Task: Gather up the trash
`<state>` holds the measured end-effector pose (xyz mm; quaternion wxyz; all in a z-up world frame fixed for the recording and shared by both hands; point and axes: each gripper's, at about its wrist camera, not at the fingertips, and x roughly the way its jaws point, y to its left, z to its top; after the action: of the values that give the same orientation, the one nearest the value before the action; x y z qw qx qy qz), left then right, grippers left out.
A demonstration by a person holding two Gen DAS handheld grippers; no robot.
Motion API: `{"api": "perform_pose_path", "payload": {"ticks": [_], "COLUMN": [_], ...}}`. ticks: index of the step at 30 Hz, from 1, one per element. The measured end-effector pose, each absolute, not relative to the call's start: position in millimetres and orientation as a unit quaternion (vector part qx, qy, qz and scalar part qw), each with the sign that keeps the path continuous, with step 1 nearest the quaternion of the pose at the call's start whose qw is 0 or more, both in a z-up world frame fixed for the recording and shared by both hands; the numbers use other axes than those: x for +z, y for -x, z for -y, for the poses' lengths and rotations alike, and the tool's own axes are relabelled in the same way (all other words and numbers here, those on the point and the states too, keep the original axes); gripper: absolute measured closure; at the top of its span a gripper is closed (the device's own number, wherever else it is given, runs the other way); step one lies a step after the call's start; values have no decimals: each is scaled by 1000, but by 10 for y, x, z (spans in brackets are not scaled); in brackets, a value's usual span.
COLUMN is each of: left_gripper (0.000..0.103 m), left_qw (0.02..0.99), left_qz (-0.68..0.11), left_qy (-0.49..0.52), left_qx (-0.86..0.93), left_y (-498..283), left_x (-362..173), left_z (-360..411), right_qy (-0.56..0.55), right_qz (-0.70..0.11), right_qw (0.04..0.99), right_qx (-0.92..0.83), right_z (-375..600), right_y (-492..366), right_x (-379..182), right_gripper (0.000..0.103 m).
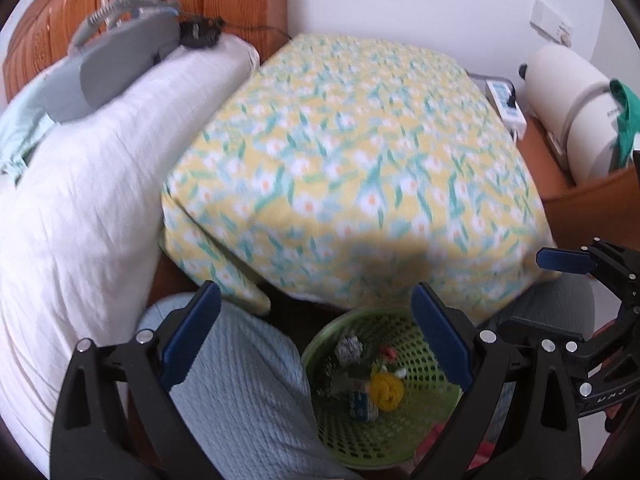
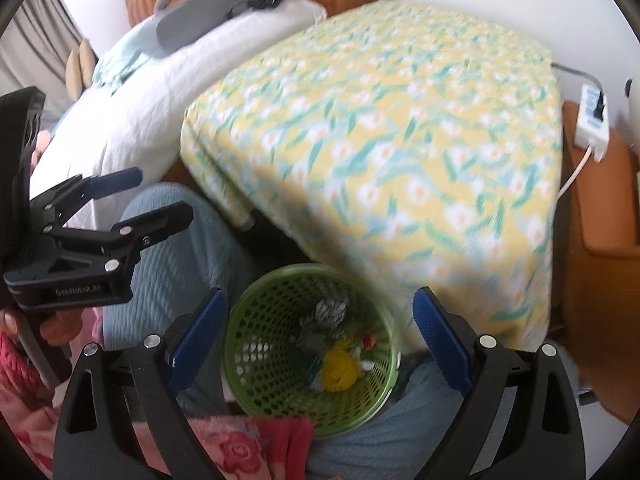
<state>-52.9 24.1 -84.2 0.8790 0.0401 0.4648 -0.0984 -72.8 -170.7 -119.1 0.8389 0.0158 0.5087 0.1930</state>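
Hovering with both grippers spread wide and empty above the green basket (image 1: 436, 432) of trash.

Left gripper (image 1: 316, 336) and right gripper (image 2: 318, 336) each hold their blue pads far apart, gripping nothing. Inside the basket lie a yellow ball (image 2: 340, 372), a crumpled silver wrapper (image 2: 330, 310) and a small blue-and-white carton (image 1: 362, 402). Just behind the basket rises the yellow flowered mattress (image 2: 400, 152); a white pillow (image 1: 92, 208) sits left of it.
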Motion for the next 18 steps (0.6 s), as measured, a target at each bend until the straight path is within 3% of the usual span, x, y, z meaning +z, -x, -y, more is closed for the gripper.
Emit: {"api": "perform_pose_path", "payload": {"ticks": [7, 9, 18], "left_gripper": [11, 7, 8], "left_qw": [909, 917, 949], "left_qz": [-410, -394, -315], "left_qy": [-29, -22, -4], "left_qx": [-70, -64, -29], "left_y": [289, 230, 86], "left_x": [-325, -161, 589], "left_z": [-265, -272, -357], "right_qy": [-13, -18, -36], "right_qz": [-454, -438, -357], "right_qw": [876, 884, 923], "right_qx": [164, 160, 140], "right_z": [1708, 1723, 1742], "right_y": [424, 351, 49], "right_x": [-741, -609, 169], "right_gripper": [4, 3, 3]}}
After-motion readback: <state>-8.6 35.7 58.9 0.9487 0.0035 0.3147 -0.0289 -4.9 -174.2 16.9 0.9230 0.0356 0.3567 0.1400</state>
